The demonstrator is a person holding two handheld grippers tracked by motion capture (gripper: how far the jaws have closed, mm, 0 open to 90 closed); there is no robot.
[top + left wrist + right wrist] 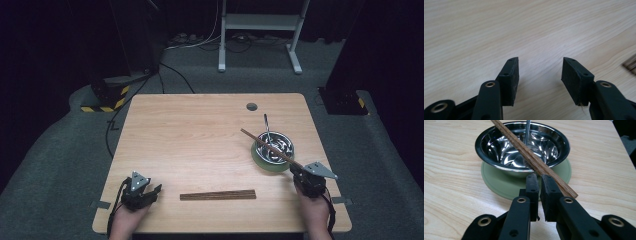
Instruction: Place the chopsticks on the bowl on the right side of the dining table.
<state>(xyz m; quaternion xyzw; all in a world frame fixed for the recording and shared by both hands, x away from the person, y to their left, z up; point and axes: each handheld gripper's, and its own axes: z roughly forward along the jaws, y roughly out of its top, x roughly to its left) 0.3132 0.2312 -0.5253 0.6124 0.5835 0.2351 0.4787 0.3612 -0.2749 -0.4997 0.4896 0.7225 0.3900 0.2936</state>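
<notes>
A steel bowl point(274, 146) point(522, 146) stands on a green saucer point(265, 162) point(499, 182) at the table's right. A metal utensil handle point(267, 126) point(527, 130) leans inside it. A wooden chopstick point(270, 147) point(524, 151) lies slanted across the bowl's rim, and its near end passes just beyond the tips of my right gripper point(299, 172) point(539, 176). That gripper's jaws stand together with only a thin empty slit between them. More wooden chopsticks point(218, 195) point(630, 65) lie flat near the front edge. My left gripper point(156, 191) point(540, 72) rests open at the front left, nothing between its pads.
The wooden table point(200, 135) has a round grommet hole point(252, 106) near its far edge. A white desk frame point(260, 30) and cables lie on the floor beyond. A hazard-striped base point(107, 97) stands at the far left.
</notes>
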